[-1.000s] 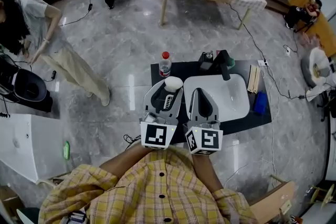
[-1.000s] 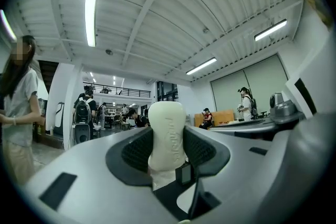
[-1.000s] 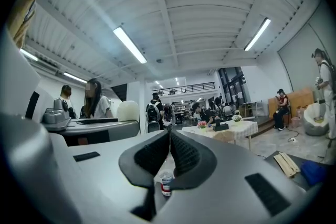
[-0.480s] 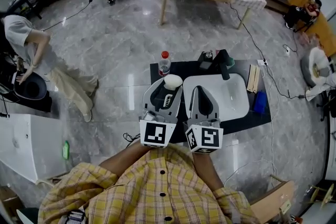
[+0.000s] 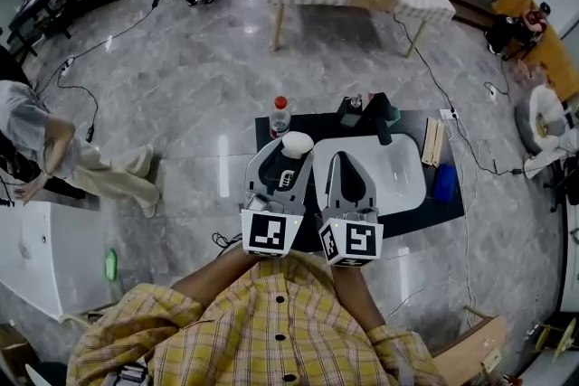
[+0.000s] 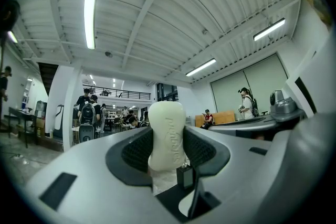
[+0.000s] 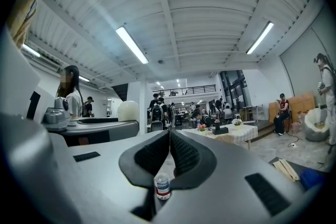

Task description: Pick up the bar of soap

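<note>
Head view: the left gripper sits just left of the white sink, with the bar of soap poking out beyond its tips. The right gripper reaches over the sink's near left edge. A clear bottle with a red cap stands behind the sink's left corner. The sink is a glossy rounded rectangle.

Left gripper view: the jaws are clamped on the soap, one on each flat side. It stands upright, a pale cream oval, matte and waxy, with raised lettering down its face. The black pads are finely ribbed.

Right gripper view: the jaws are pressed together with nothing between them.

The pickup looks all but done. The next move calls for firm, even pressure and a level hand, since a smooth bar could slide out.
</note>
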The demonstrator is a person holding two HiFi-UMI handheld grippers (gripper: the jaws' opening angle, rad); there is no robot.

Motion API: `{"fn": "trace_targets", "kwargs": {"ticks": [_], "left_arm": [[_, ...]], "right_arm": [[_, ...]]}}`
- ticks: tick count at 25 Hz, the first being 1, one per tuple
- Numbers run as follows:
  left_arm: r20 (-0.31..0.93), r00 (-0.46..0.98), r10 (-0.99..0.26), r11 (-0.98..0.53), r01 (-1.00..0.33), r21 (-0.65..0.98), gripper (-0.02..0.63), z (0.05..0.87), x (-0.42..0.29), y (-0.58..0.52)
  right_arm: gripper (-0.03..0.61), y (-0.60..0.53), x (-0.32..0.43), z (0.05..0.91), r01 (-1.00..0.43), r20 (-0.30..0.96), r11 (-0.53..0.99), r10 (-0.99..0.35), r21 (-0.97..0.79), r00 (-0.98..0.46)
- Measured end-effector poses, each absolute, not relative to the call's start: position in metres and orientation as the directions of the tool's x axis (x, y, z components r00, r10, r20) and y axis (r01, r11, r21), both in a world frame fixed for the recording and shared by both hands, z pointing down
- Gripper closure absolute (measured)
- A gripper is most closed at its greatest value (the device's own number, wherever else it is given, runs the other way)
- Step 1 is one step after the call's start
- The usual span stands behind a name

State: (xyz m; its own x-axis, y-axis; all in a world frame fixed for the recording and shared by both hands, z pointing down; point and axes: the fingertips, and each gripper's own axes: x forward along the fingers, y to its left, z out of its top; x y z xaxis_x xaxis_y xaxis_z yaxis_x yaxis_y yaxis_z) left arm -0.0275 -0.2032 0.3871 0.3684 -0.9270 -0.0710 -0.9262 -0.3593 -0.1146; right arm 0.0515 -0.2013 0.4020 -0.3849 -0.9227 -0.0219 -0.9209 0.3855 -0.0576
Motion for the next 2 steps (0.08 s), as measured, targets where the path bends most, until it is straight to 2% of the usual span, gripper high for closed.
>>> {"fn": "trace_targets", "kwargs": {"ticks": [2], "left_arm": [[-0.097,0.366,-0.926,-0.356,-0.928,-0.107,0.426,0.385,-0.0276,-0.2049]], "right_arm": [[0.557,-0.2024,0.0511,0.4027,-0.92,-0.024,0.388,-0.922,-0.053,-0.387]]}}
